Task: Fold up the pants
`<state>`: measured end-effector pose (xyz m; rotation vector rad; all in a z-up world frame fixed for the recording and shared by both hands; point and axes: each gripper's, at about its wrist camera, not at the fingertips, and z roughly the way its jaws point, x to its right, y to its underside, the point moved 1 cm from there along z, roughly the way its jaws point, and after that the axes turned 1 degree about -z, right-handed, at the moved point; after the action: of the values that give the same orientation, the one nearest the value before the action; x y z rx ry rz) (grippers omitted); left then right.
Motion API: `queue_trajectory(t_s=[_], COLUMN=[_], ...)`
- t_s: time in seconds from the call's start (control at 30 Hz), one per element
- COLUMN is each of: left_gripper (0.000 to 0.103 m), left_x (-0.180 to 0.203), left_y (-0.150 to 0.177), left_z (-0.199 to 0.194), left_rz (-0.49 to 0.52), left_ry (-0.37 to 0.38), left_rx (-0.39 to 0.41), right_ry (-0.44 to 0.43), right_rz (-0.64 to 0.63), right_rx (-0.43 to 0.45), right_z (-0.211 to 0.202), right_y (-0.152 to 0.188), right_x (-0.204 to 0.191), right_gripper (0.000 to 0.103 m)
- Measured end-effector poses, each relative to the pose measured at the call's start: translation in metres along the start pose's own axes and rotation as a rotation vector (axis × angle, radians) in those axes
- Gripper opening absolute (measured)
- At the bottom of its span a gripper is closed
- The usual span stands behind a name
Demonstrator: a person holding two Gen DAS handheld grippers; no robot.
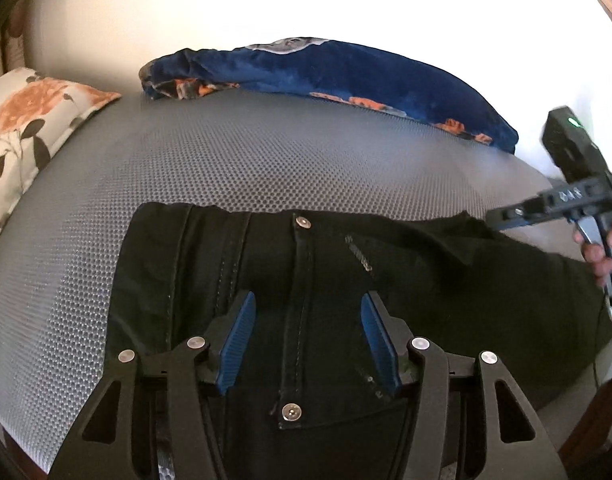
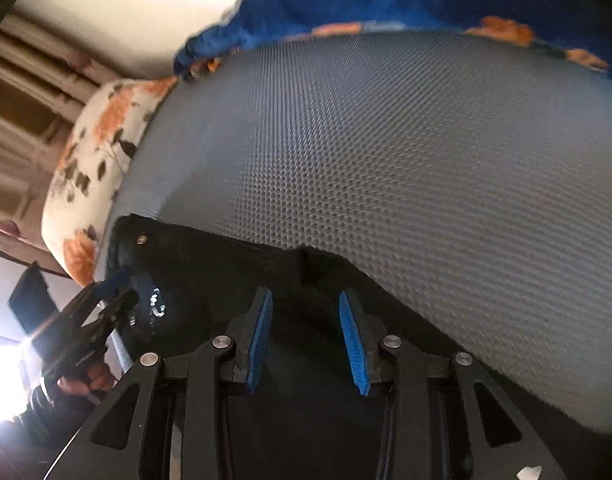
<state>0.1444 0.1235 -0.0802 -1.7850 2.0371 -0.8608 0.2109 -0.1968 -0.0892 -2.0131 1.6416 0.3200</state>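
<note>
We see the black pants [image 1: 346, 280] lying on the grey bed [image 1: 265, 160] (a floral pillow [image 1: 29, 120] and a blue blanket [image 1: 346, 72] behind). The left gripper [image 1: 308, 340] and right gripper [image 2: 306, 340] hover over them, fingers spread, holding nothing.

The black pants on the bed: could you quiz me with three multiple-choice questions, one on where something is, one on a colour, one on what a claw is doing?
1. Where do the black pants lie?
A. on the grey mesh mattress
B. on the floral pillow
C. on the blue blanket

2. What colour are the left claw's pads?
A. red
B. blue
C. white

3. How is the right claw set?
A. shut on the pants
C. holding the pillow
B. open above the pants

Answers:
1 A: grey mesh mattress surrounds the pants.
2 B: both pads show blue.
3 B: its jaws stand apart, gripping nothing.
</note>
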Motion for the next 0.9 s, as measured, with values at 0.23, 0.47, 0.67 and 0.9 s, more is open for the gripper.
queue_trajectory(t_s=[0.23,0.47,0.67,0.9], left_gripper=[0.059,0.059,0.059,0.059], left_x=[-0.004,-0.005,0.025,0.094], left_y=[0.008,0.018,0.000,-0.029], left_z=[0.007,0.012,-0.010,0.000], left_rz=[0.028,0.083,0.151,0.242], left_ry=[0.022,0.010,-0.001,0.248], left_rx=[-0.009,-0.010,0.017,0.006], right_ry=[-0.073,0.106,0.048,0.103], right_rz=[-0.009,-0.097,0.008,0.024], right_rx=[0.005,0.035,0.081,0.228], right_z=[0.014,0.039,0.028,-0.057], right_y=[-0.019,-0.025,-0.030,0.004], right_x=[-0.009,-0.015,-0.004,0.002], right_gripper=[0.009,0.006,0.023,0.025])
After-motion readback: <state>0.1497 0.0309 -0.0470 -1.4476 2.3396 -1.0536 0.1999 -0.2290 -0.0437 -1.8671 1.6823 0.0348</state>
